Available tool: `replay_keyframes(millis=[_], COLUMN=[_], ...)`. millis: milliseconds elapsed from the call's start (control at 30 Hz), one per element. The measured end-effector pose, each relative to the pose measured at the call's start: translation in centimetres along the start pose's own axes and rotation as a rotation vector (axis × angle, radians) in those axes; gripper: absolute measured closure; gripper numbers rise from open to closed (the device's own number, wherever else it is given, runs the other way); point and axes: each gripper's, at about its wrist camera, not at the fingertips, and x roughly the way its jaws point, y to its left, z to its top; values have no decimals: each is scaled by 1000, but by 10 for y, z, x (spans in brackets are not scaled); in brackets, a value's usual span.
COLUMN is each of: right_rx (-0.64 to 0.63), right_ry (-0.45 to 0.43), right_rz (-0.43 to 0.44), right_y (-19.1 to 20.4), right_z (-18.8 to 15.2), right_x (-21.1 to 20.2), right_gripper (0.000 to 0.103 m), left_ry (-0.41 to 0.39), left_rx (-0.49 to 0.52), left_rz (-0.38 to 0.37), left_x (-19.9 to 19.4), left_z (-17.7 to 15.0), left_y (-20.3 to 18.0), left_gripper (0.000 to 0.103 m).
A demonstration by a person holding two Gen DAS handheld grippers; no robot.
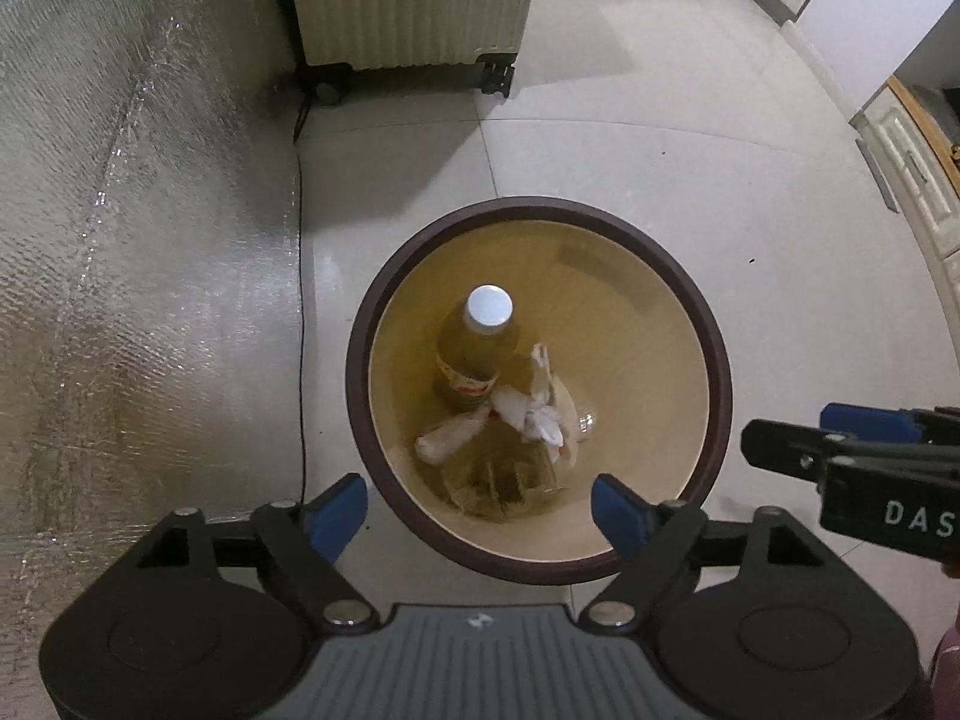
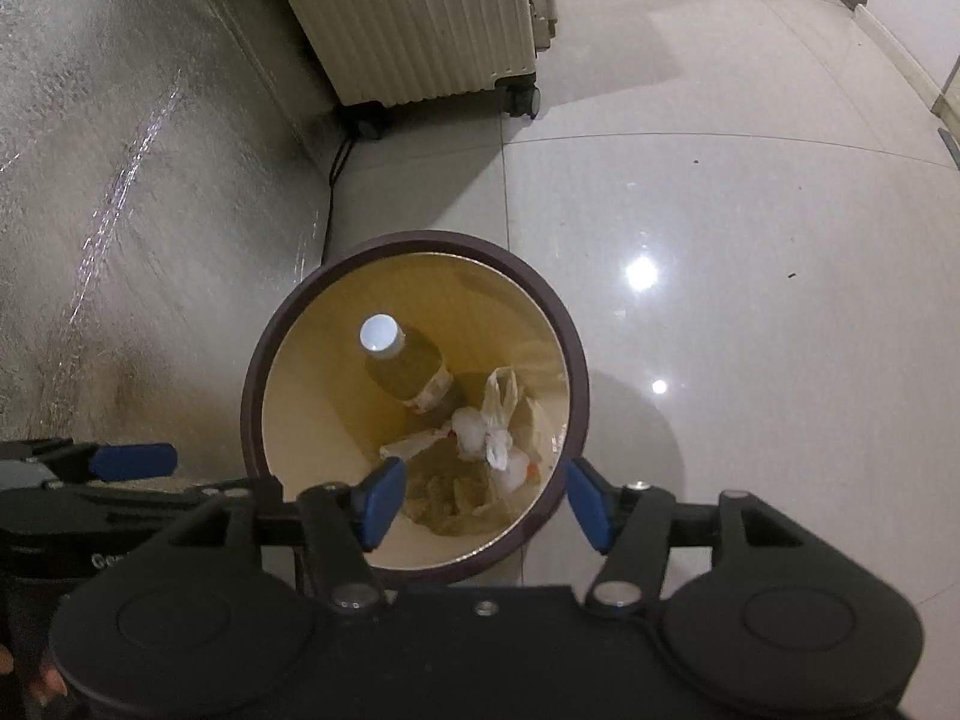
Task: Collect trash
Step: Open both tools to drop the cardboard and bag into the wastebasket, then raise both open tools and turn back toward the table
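Note:
A round bin with a dark brown rim (image 1: pixel 723 384) (image 2: pixel 573 336) stands on the tiled floor. Inside it lie a bottle of amber liquid with a white cap (image 1: pixel 480 348) (image 2: pixel 414 372), crumpled white paper (image 1: pixel 540 420) (image 2: pixel 480 438), a thin plastic bag (image 2: pixel 501 396) and brown crumpled trash (image 1: pixel 498 474) (image 2: pixel 444 492). My left gripper (image 1: pixel 480 507) is open and empty above the bin's near rim. My right gripper (image 2: pixel 483 495) is open and empty over the bin. Each gripper shows at the edge of the other's view: the right one (image 1: pixel 840 444), the left one (image 2: pixel 120 462).
A cream ribbed suitcase on black wheels (image 1: pixel 414 0) (image 2: pixel 414 18) stands behind the bin. A silver foil-like mat (image 1: pixel 138 240) (image 2: pixel 138 180) covers the left, with a black cable (image 1: pixel 300 300) along its edge. White cabinets (image 1: pixel 906 168) stand at the right.

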Motion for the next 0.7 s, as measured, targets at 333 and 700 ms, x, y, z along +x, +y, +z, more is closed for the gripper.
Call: replay_keyframes(millis=[333,700], right_rx=[0,0], right_ry=[-3,-8], right_rz=[-9,-70], right_y=[-3,0], right_z=[-9,-21], right_x=[-10,-29], right_gripper=[17,0], left_ry=[8,17], left_rx=[12,-7], left_rz=[26,68], left_x=[-11,-32], left_z=[-13,-23], left_y=[3,11], left_gripper=[6,0])
